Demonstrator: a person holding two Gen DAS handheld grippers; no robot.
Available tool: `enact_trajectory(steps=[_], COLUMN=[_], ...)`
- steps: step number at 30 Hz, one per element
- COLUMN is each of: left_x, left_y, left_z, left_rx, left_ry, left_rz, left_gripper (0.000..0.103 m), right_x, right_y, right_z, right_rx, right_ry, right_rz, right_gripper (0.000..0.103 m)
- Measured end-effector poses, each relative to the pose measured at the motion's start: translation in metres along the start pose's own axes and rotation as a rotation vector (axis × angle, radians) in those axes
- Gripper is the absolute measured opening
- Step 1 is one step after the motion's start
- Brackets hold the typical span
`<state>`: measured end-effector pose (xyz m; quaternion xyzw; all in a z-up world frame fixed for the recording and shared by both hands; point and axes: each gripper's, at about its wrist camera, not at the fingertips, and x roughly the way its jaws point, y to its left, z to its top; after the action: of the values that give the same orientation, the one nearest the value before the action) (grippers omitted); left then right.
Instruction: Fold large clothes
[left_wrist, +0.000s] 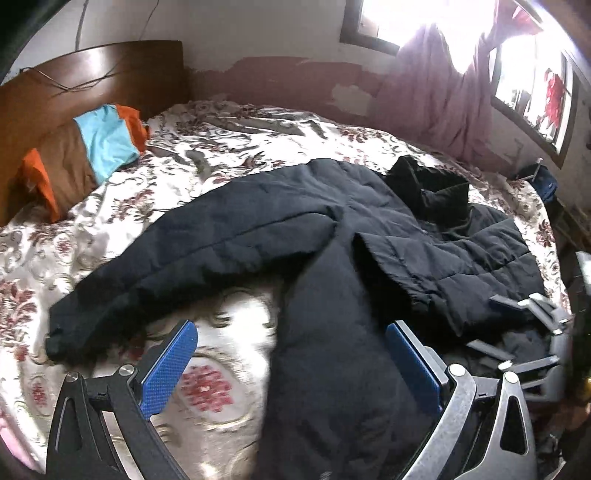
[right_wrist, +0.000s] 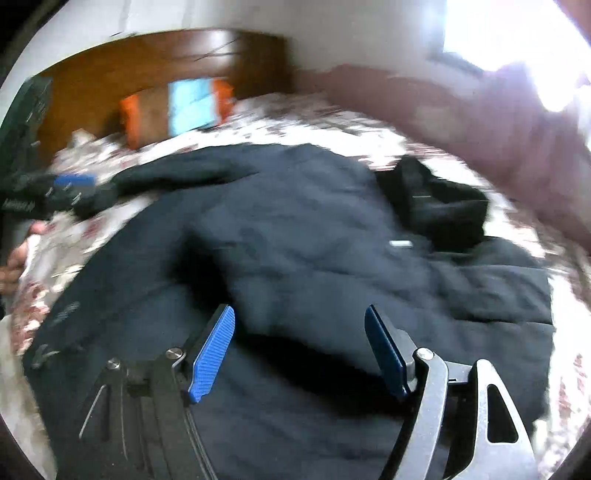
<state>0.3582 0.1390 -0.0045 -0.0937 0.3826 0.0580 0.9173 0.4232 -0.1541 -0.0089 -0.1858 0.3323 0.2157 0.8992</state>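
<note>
From the left wrist camera there is one dark padded jacket (left_wrist: 332, 236) sprawled across the floral bedspread (left_wrist: 229, 140), with one long sleeve (left_wrist: 177, 266) stretched out toward the left and a black hood (left_wrist: 428, 188) bunched at the far end. The left gripper (left_wrist: 291, 354) hangs over the jacket's near hem with its two blue pads spread wide and nothing between them. One pad sits over bare bedspread, the other over dark fabric. At the right edge a second grey gripper frame (left_wrist: 532, 332) shows, close above the jacket's right side. One pillow (left_wrist: 85, 155) in orange, brown and light blue leans on the wooden headboard (left_wrist: 92, 77). Bare bedspread lies open to the left of the sleeve and beyond the jacket toward the wall.

The right wrist camera is blurred. One jacket (right_wrist: 295, 236) fills most of the view, its hood (right_wrist: 436, 199) at the far right. The right gripper (right_wrist: 299, 350) hangs above the jacket body, its two blue pads wide apart and empty. Far left, the other gripper's blue pad (right_wrist: 74, 181) is near the sleeve's end. Bedspread (right_wrist: 295, 122) rims the jacket on all visible sides.
</note>
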Motion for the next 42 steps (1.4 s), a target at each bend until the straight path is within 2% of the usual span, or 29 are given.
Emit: enact_trajectory(steps=[3,6,10,12,14,17,19,22,25,27,29,32,36,38,40,42], left_x=[0.011,0.023,0.050,0.068,0.085,0.096,0.094,0.083,0.051,0.037,0.025,0.009,-0.010,-0.010,0.001,0.013], left_y=[-0.021,-0.043,-0.074,-0.084,-0.090,-0.095,-0.096,-0.089,-0.059,-0.036,-0.007,0.047,0.120,0.157,0.193,0.214], left_z=[0.002,0.006,0.009,0.005,-0.001,-0.013,-0.018,-0.022,-0.029,-0.033,-0.039,-0.049,-0.073,-0.082,-0.088,-0.096], left_rx=[0.002,0.011,0.028,0.055,0.078,0.155,0.183,0.178,0.043,-0.051,-0.153,-0.342,-0.569,-0.677,-0.757,-0.824], left_ry=[-0.012,-0.022,0.025,0.081,0.132,0.131,0.110,0.087,0.004,-0.025,-0.038,-0.032,-0.107,-0.123,-0.107,-0.099], left_rz=[-0.036,-0.037,0.037,0.095,0.116,0.160,0.157,0.108,-0.049,-0.102,-0.113,-0.075,-0.091,-0.121,-0.172,-0.177], left_gripper=[0.103,0.103,0.103,0.103,0.103,0.103,0.103,0.103,0.103,0.103,0.103,0.103,0.103,0.103,0.103,0.103], right_x=[0.011,0.033,0.068,0.073,0.079,0.083,0.080,0.078,0.077,0.074,0.069,0.059,0.045,0.044,0.046,0.051], right_y=[-0.051,-0.077,-0.077,-0.076,-0.070,-0.064,-0.063,-0.061,-0.059,-0.058,-0.057,-0.051,-0.040,-0.032,-0.021,-0.007], right_z=[0.000,-0.013,-0.033,-0.041,-0.042,-0.043,-0.045,-0.047,-0.047,-0.048,-0.048,-0.047,-0.042,-0.037,-0.029,-0.017], right_rx=[0.159,0.249,0.263,0.262,0.252,0.234,0.231,0.223,0.217,0.217,0.221,0.235,0.309,0.360,0.390,0.392], right_ry=[0.027,0.074,0.154,0.159,0.165,0.168,0.159,0.138,0.141,0.153,0.162,0.176,0.177,0.146,0.115,0.094], right_rz=[-0.077,-0.129,-0.149,-0.156,-0.160,-0.158,-0.155,-0.164,-0.165,-0.162,-0.161,-0.170,-0.164,-0.166,-0.188,-0.193], right_gripper=[0.068,0.068,0.068,0.069,0.072,0.078,0.080,0.082,0.085,0.085,0.085,0.085,0.085,0.085,0.085,0.085])
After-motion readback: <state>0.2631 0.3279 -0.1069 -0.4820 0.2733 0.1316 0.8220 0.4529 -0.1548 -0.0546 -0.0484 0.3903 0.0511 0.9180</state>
